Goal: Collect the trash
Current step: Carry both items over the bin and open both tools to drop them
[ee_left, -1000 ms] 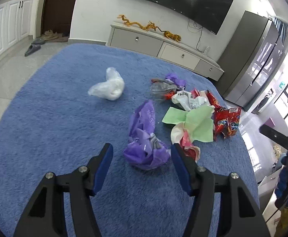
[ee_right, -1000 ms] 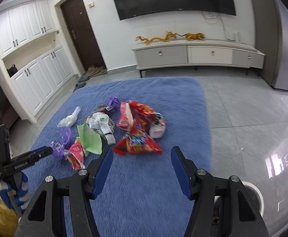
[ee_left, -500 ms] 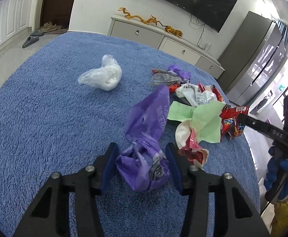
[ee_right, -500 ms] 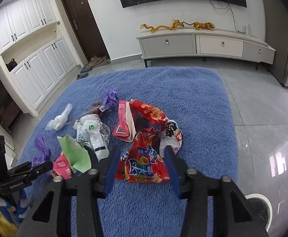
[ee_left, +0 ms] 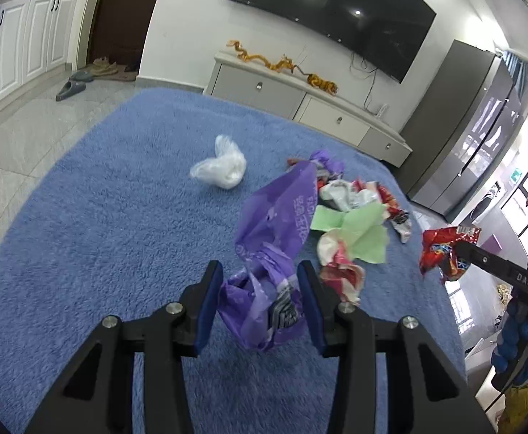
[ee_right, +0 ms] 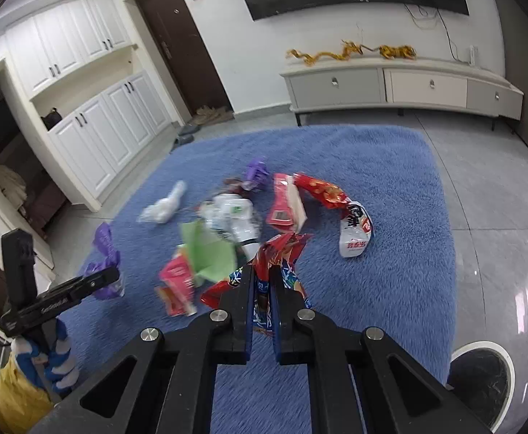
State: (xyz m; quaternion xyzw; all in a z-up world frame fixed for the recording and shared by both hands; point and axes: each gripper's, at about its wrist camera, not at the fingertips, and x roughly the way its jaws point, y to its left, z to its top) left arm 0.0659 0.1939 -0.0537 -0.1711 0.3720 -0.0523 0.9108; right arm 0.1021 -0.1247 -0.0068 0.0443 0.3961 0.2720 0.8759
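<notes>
Two handheld grippers — black frames, blue finger pads

Each gripper, left (ee_left: pixel 260 298) and right (ee_right: pixel 262 298), has angular black arms with triangular cut-outs and round silver screws at the pivots; the fingers (ee_left: pixel 207 305) carry dark blue pads. White lettering marks one side rail. The hands (ee_right: pixel 52 356) wear blue-and-white gloves — with yellow sleeves.

left tool (ee_left: pixel 260 298) — closing on purple wrapper (ee_left: pixel 274 253) | right tool (ee_right: pixel 262 289) — clamped red packet (ee_right: pixel 274 271), lifted

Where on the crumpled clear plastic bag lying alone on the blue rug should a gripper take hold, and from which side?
Probably the crumpled clear plastic bag's upright knotted tuft, approached from above on its open left side: the tuft stands proud of the blue rug, and no other litter crowds it.
</notes>
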